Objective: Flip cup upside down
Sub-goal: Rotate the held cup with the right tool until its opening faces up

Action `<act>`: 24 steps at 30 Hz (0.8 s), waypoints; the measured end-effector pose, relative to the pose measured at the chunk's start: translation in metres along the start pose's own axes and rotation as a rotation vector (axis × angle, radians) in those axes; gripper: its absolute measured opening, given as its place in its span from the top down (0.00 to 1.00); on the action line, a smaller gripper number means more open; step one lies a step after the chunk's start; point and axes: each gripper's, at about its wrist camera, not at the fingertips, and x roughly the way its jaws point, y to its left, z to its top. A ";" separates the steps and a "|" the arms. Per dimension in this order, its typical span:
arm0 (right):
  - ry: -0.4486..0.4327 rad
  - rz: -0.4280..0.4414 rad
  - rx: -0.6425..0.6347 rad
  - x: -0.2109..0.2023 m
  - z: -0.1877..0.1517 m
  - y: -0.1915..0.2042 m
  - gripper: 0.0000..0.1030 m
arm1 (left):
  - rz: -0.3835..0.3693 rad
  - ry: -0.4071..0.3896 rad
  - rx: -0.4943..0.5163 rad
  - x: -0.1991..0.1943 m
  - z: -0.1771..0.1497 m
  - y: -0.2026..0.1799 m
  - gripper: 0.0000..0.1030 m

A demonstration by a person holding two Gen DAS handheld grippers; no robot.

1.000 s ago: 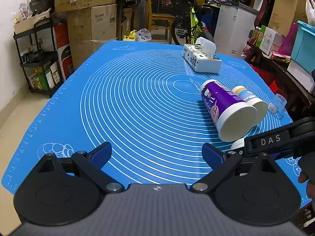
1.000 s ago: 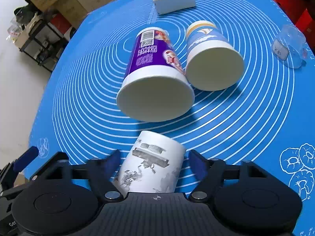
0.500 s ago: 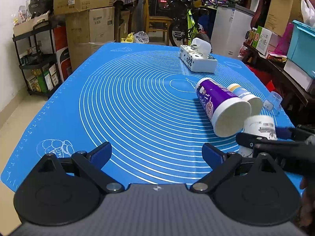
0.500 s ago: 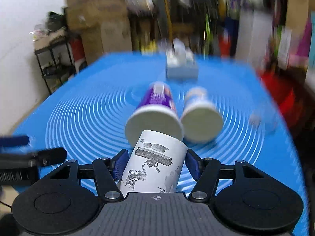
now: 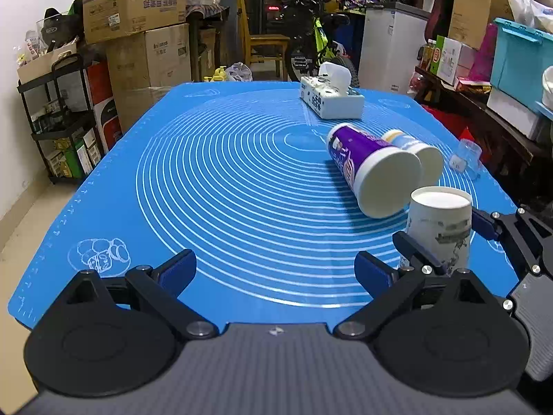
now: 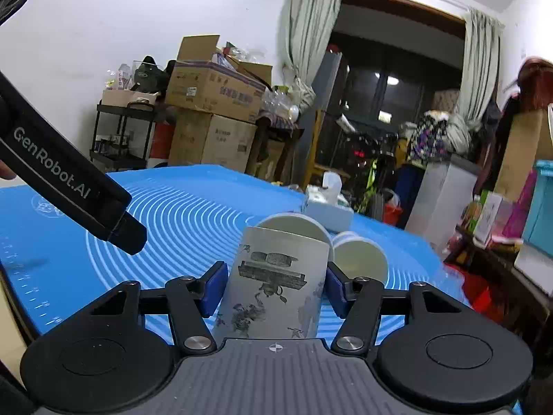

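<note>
My right gripper point(image 6: 274, 288) is shut on a white paper cup with grey ink drawings point(image 6: 274, 283). The cup stands upright between its blue pads, wide end up, at the mat's near right corner; it also shows in the left wrist view point(image 5: 439, 228), with the right gripper point(image 5: 446, 238) around it. A purple paper cup point(image 5: 366, 166) and a blue-and-white cup point(image 5: 414, 150) lie on their sides just behind it, mouths toward me. My left gripper point(image 5: 274, 271) is open and empty, low over the mat's near edge.
A blue silicone mat point(image 5: 221, 180) covers the table. A tissue box point(image 5: 330, 98) sits at the far side. A small clear plastic cup point(image 5: 465, 159) lies near the right edge. Boxes, a shelf and a bicycle stand beyond the table.
My right gripper closed on the white cup, which lay on its side, and swung it up to standing. The left gripper stayed open and hardly moved.
</note>
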 end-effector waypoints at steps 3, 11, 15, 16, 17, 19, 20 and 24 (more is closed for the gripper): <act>0.028 0.009 0.034 -0.002 -0.001 -0.002 0.40 | 0.004 0.005 0.007 -0.002 -0.004 0.000 0.06; 0.100 0.016 0.107 -0.006 -0.006 -0.015 0.40 | -0.005 0.017 -0.013 -0.005 -0.005 0.002 0.06; 0.101 0.015 0.103 -0.008 -0.007 -0.015 0.34 | -0.009 0.012 -0.005 -0.007 -0.006 0.001 0.06; 0.099 0.016 0.103 -0.010 -0.007 -0.016 0.34 | -0.010 0.013 -0.005 -0.007 -0.006 0.000 0.06; 0.100 0.012 0.101 -0.010 -0.007 -0.015 0.32 | -0.010 0.012 -0.007 -0.007 -0.006 0.000 0.06; 0.102 0.012 0.098 -0.011 -0.005 -0.015 0.28 | -0.012 0.012 -0.013 -0.008 -0.006 0.000 0.06; 0.104 0.014 0.101 -0.012 -0.004 -0.016 0.26 | -0.012 0.011 -0.016 -0.009 -0.006 0.000 0.06; 0.122 0.031 0.122 -0.022 0.003 -0.021 0.18 | -0.007 0.009 -0.032 -0.014 -0.011 -0.002 0.06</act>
